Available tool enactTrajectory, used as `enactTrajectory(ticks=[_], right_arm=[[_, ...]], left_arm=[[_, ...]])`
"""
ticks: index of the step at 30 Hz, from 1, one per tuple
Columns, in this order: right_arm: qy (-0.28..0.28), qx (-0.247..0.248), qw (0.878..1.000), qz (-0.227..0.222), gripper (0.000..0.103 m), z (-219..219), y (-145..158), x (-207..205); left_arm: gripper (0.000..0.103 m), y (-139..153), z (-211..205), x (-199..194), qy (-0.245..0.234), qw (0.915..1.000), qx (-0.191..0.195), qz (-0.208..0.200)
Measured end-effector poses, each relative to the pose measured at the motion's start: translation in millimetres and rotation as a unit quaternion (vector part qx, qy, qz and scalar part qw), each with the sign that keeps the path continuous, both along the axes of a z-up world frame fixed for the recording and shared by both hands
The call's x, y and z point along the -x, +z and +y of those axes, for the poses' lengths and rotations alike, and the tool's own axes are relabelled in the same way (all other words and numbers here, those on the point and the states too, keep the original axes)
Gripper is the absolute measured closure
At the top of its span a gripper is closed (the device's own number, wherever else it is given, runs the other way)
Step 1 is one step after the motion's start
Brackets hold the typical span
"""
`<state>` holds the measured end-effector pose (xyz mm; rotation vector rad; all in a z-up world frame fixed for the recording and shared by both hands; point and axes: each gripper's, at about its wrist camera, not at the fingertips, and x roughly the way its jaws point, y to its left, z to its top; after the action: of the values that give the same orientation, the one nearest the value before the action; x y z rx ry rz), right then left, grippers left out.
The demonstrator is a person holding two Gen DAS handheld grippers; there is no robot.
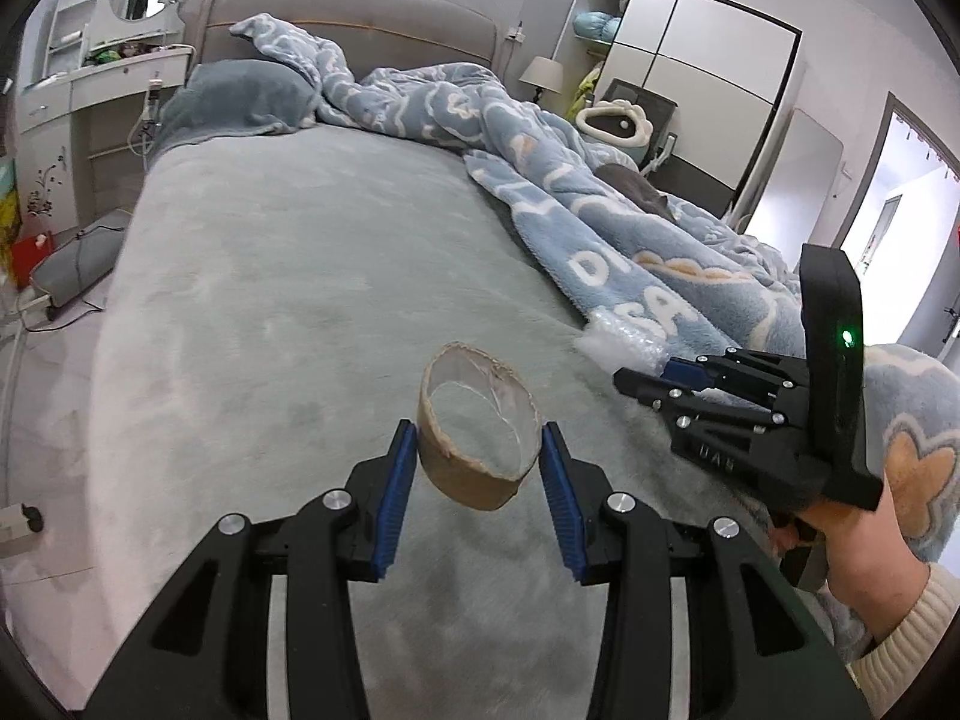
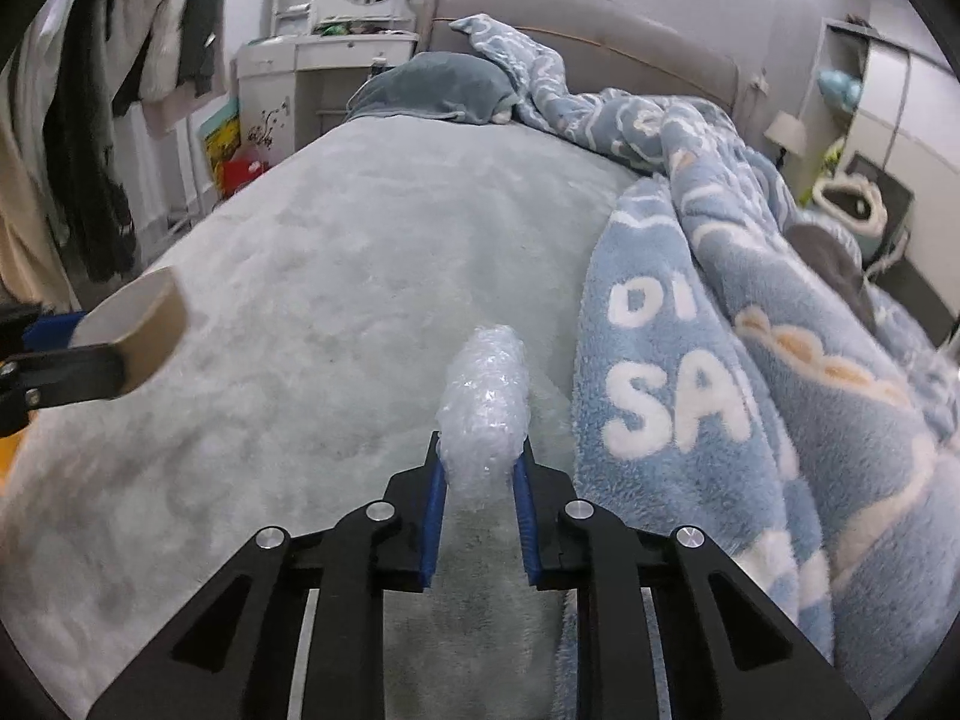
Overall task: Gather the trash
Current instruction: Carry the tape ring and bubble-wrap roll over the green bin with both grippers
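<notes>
left gripper (image 1: 478, 450): brown cardboard tape-roll core (image 1: 477, 427) is held between the blue-padded fingers, lifted above the grey plush bed cover (image 1: 312, 276) | right gripper (image 2: 480, 468): fingers are closed on a crumpled wad of clear bubble wrap (image 2: 485, 405), beside the blue-and-white fleece blanket (image 2: 708, 360)

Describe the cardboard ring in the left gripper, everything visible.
The cardboard ring is an empty brown tape core: short, wide, open-ended, with a frayed rim and clear film scraps inside. It sits tilted between the left gripper's blue pads, lifted above the grey bed cover. The right wrist view shows its pale inner wall.
</notes>
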<state>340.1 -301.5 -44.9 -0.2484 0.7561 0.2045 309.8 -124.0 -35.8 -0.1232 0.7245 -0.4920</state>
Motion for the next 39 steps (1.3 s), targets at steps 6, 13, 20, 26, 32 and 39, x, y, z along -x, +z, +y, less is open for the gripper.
enactTrajectory(ticks=[6,13,20,26,32,39], right_arm=[[-0.011,-0.038,0.999,0.004,0.082,9.0,10.9,11.0],[-0.015,-0.061,0.998,-0.002,0.082,38.5,27.5,31.4],[-0.019,-0.099,0.995,-0.004,0.082,61.7,45.2,57.8],[-0.023,-0.108,0.994,-0.001,0.082,80.2,55.6,86.2],[-0.009,-0.107,0.994,0.003,0.082,98.7,62.5,114.9],[0.011,-0.111,0.994,0.008,0.082,123.4,66.9,147.3]], left_arm=[[0.059,12.5,26.8,18.9,0.013,0.9997,-0.014,-0.013],[0.059,25.8,56.5,44.6,0.03,0.9986,-0.032,-0.028],[0.059,34.9,89.0,73.6,0.056,0.9977,-0.024,-0.03],[0.059,43.4,111.4,101.1,0.078,0.9959,-0.029,-0.036],[0.059,39.6,127.9,125.6,0.099,0.9935,-0.047,-0.031],[0.059,21.9,149.4,146.8,0.125,0.9909,-0.051,0.0]])
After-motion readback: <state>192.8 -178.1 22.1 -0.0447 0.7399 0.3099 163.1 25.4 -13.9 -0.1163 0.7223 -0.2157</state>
